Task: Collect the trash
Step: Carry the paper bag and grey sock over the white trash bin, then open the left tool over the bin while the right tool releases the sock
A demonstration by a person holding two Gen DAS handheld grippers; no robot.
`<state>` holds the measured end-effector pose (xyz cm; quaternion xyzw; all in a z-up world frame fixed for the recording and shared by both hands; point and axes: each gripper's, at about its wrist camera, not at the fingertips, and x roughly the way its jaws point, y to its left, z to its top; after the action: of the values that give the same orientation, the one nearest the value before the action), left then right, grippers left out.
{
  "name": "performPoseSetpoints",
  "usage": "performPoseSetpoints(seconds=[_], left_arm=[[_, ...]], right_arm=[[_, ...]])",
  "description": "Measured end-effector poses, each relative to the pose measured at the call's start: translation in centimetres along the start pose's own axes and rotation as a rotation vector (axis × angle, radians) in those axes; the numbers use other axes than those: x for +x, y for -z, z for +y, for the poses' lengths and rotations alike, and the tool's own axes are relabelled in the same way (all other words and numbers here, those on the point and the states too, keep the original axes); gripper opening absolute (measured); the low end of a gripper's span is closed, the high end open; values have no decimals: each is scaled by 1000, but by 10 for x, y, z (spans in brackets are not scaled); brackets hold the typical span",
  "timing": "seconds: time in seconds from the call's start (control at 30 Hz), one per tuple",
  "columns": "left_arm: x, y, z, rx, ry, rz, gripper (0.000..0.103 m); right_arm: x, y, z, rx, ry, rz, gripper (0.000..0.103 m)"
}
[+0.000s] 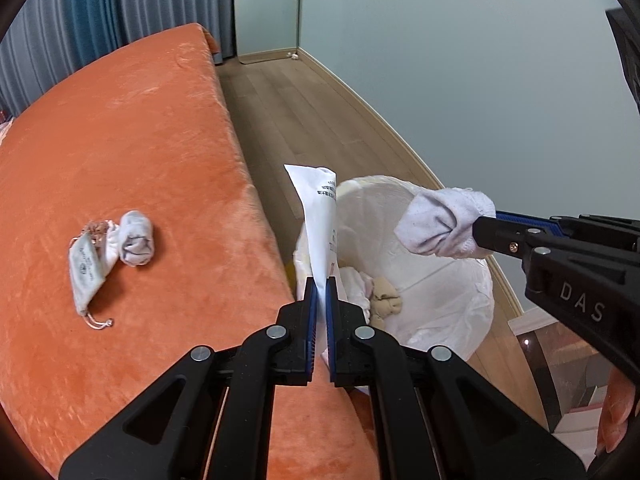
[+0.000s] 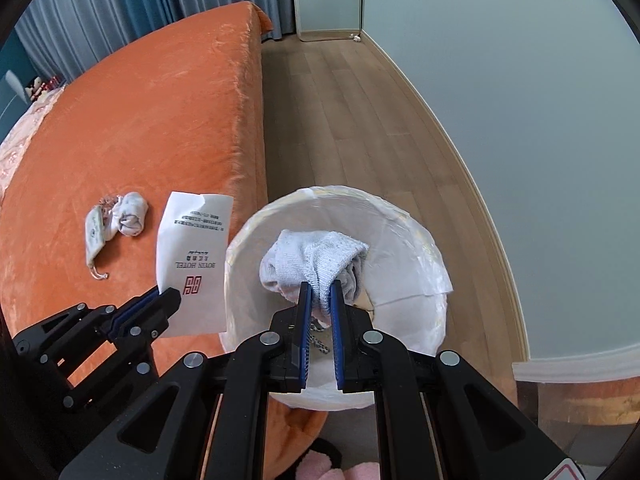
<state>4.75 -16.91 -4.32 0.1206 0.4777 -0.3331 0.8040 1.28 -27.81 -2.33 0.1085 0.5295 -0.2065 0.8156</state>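
My left gripper (image 1: pixel 320 280) is shut on a white hotel paper sheet (image 1: pixel 318 216), held upright at the bed's edge beside the bin; the sheet also shows in the right wrist view (image 2: pixel 192 256). My right gripper (image 2: pixel 320 286) is shut on a rolled white sock (image 2: pixel 312 262) and holds it over the open mouth of the white-lined trash bin (image 2: pixel 412 248). The sock (image 1: pixel 440 224) and bin (image 1: pixel 452 300) also show in the left wrist view. Cloth scraps (image 1: pixel 384 298) lie inside the bin. Another rolled sock (image 1: pixel 136 238) and a small drawstring pouch (image 1: pixel 86 276) lie on the orange bed (image 1: pixel 120 140).
The bin stands on the wooden floor (image 2: pixel 348 128) between the bed and a pale wall (image 2: pixel 520 120). Blue curtains (image 2: pixel 100 12) hang behind the bed. Pink slippers (image 2: pixel 320 468) lie on the floor below my right gripper. A dark cabinet (image 1: pixel 560 360) stands at the right.
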Motion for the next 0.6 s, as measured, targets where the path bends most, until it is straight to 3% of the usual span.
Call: performPoseSetpoints(seconds=[0.6], left_arm=[[11, 0, -18, 20, 28, 28, 4]], right_arm=[[1, 0, -17, 19, 42, 11, 9]])
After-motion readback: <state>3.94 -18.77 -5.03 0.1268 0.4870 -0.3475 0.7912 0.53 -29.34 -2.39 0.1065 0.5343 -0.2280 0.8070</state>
